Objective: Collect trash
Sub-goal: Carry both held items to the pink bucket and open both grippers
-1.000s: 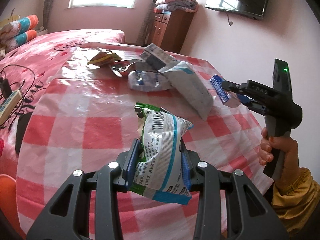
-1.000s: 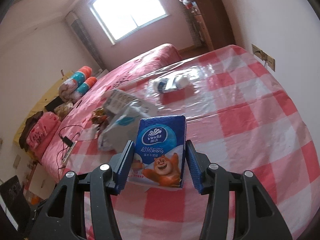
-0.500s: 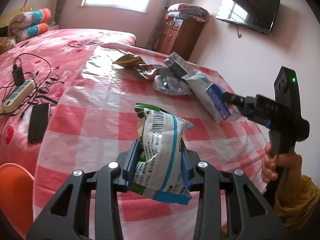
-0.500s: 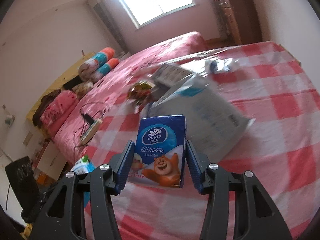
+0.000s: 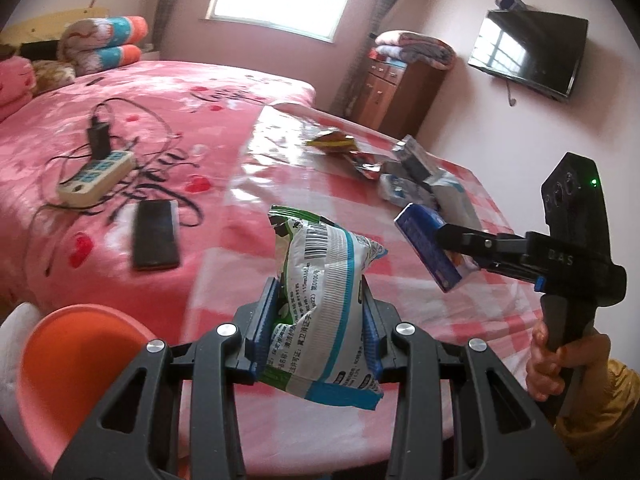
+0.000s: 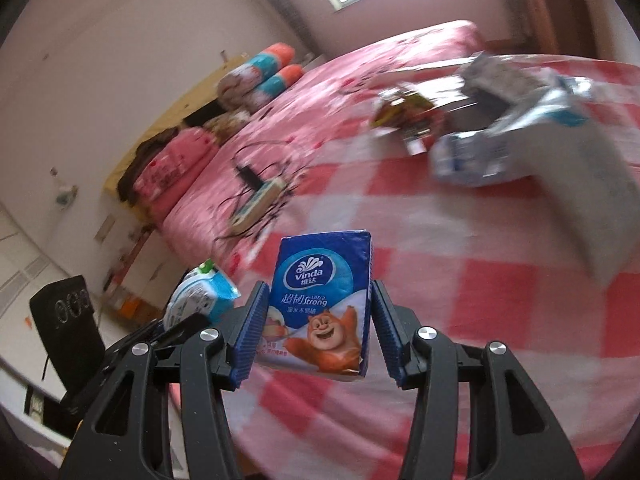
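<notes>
Right wrist view: far litter pile smeared by motion blur, wrappers not separable; white bag cut by right edge. Print on tissue pack partly hidden behind blue pads. Left hand-held gripper mostly hidden, only its snack bag tip showing. Left wrist view: snack bag lower half covered by pads; orange bin cut by left edge; sleeve cut at right; small print unreadable.
</notes>
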The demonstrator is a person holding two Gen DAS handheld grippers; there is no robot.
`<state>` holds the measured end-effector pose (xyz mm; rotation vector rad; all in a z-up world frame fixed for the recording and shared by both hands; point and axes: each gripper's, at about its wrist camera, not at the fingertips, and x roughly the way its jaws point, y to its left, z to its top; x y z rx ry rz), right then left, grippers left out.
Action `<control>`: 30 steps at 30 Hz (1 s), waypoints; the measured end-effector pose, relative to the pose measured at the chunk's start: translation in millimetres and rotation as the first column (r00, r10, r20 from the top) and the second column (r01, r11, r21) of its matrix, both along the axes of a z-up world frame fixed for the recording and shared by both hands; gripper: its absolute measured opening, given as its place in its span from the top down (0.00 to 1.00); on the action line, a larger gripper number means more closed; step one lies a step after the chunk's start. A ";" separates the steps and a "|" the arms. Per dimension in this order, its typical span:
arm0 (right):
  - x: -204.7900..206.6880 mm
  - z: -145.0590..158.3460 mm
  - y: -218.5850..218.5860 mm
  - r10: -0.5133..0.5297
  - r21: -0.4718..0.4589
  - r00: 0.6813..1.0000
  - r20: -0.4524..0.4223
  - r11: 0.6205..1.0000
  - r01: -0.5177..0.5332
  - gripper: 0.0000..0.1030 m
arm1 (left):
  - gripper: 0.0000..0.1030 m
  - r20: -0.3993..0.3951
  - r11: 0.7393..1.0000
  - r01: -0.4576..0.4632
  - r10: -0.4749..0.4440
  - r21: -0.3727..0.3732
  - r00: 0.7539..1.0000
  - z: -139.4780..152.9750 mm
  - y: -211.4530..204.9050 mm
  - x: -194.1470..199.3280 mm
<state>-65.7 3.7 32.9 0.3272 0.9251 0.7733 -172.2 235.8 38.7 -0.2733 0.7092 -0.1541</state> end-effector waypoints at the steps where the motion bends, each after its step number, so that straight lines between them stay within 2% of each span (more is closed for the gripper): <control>1: -1.9 0.7 10.0 0.025 0.003 1.000 -0.007 1.000 -0.025 0.49 | 0.62 -0.003 1.000 -0.010 0.010 0.003 1.000 -0.2 4.6 -3.4; 6: -12.8 3.6 55.5 0.141 0.015 0.990 -0.030 0.990 -0.140 0.49 | 0.62 -0.034 0.995 -0.095 0.095 0.017 0.995 -6.1 41.3 -28.0; 15: -44.9 7.5 143.2 0.355 -0.021 0.935 -0.024 0.934 -0.355 0.49 | 0.62 -0.127 0.968 -0.241 0.248 0.068 0.960 -33.0 98.2 -64.2; 21: -62.1 5.7 183.6 0.437 -0.057 0.899 -0.009 0.898 -0.437 0.48 | 0.62 -0.180 0.952 -0.295 0.306 0.083 0.935 -55.0 121.6 -73.4; 25: -67.5 -4.1 202.7 0.463 -0.073 0.886 -0.030 0.883 -0.464 0.46 | 0.61 -0.210 0.945 -0.315 0.328 0.093 0.921 -67.0 129.5 -74.0; 26: -67.9 -4.8 206.0 0.463 -0.078 0.886 -0.029 0.882 -0.464 0.44 | 0.61 -0.218 0.943 -0.320 0.334 0.096 0.917 -69.1 130.6 -73.6; 28: -67.1 -6.6 206.9 0.455 -0.062 0.890 -0.036 0.888 -0.457 0.33 | 0.60 -0.239 0.936 -0.334 0.351 0.109 0.905 -74.9 136.1 -73.8; 29: -65.3 -6.5 204.0 0.445 -0.044 0.895 -0.043 0.894 -0.446 0.24 | 0.60 -0.247 0.932 -0.345 0.362 0.112 0.899 -77.3 138.9 -74.7; 30: -63.3 -5.0 199.8 0.433 -0.030 0.900 -0.041 0.900 -0.434 0.22 | 0.59 -0.252 0.930 -0.352 0.368 0.109 0.895 -78.3 140.9 -76.2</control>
